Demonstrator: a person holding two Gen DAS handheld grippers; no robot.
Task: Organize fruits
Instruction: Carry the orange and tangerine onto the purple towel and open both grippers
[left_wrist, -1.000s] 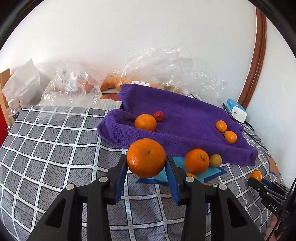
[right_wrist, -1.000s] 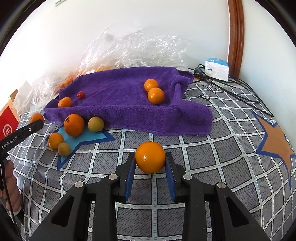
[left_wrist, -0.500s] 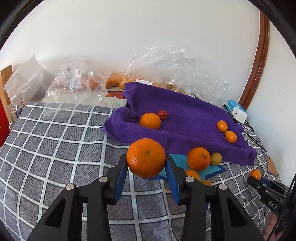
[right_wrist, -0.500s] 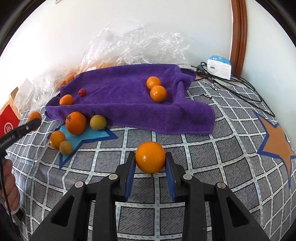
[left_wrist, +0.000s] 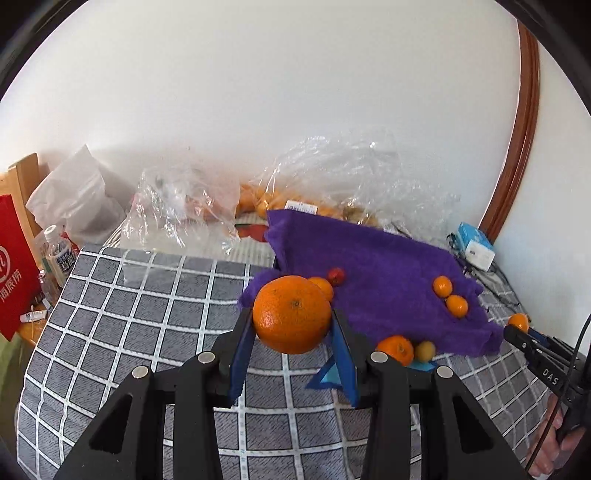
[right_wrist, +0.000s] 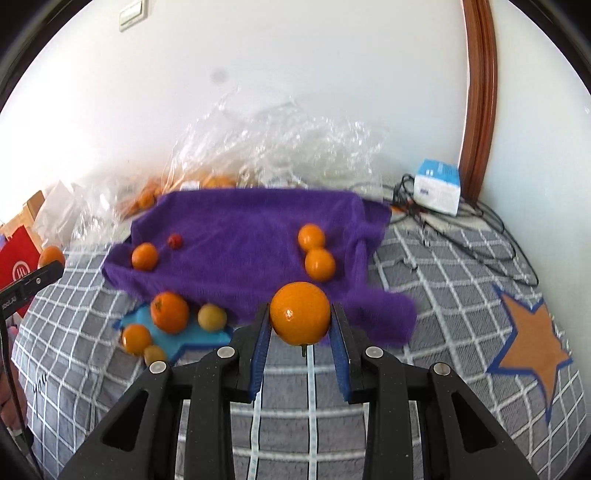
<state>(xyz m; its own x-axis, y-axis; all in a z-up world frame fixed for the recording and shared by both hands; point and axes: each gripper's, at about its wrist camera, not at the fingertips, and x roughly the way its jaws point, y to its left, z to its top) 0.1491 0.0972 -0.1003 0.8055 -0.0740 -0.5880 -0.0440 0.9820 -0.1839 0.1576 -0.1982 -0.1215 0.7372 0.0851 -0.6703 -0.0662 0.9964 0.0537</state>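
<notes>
Both grippers are carrying fruit above the grid-patterned cover (right_wrist: 436, 258), with the purple towel (right_wrist: 251, 229) as the reference. The left gripper (left_wrist: 293, 347) is clamping a large orange (left_wrist: 291, 314) between its blue pads, hanging off the towel's near-left corner; the fruit is pebbled and slightly flattened, so the wide side grip looks chosen to stop it rolling out. The right gripper (right_wrist: 300, 341) is squeezing a smaller orange (right_wrist: 300, 313), smooth and glossy, stem pointing down, just in front of the towel's near edge. On the towel, which is plush and rumpled, a pair of mandarins (right_wrist: 316, 253) is sitting touching toward its right side, while a single mandarin (right_wrist: 144, 256) and a small red fruit (right_wrist: 175, 241) are lying near its left end: likely sorted groups. Off the near-left edge, on a blue star patch (right_wrist: 192, 336), loose oranges and a dull yellowish fruit (right_wrist: 212, 316) are waiting, apparently unsorted. Behind the towel, crinkled clear plastic bags (right_wrist: 273, 147) are holding more fruit. Both carried oranges seem destined for the towel.
</notes>
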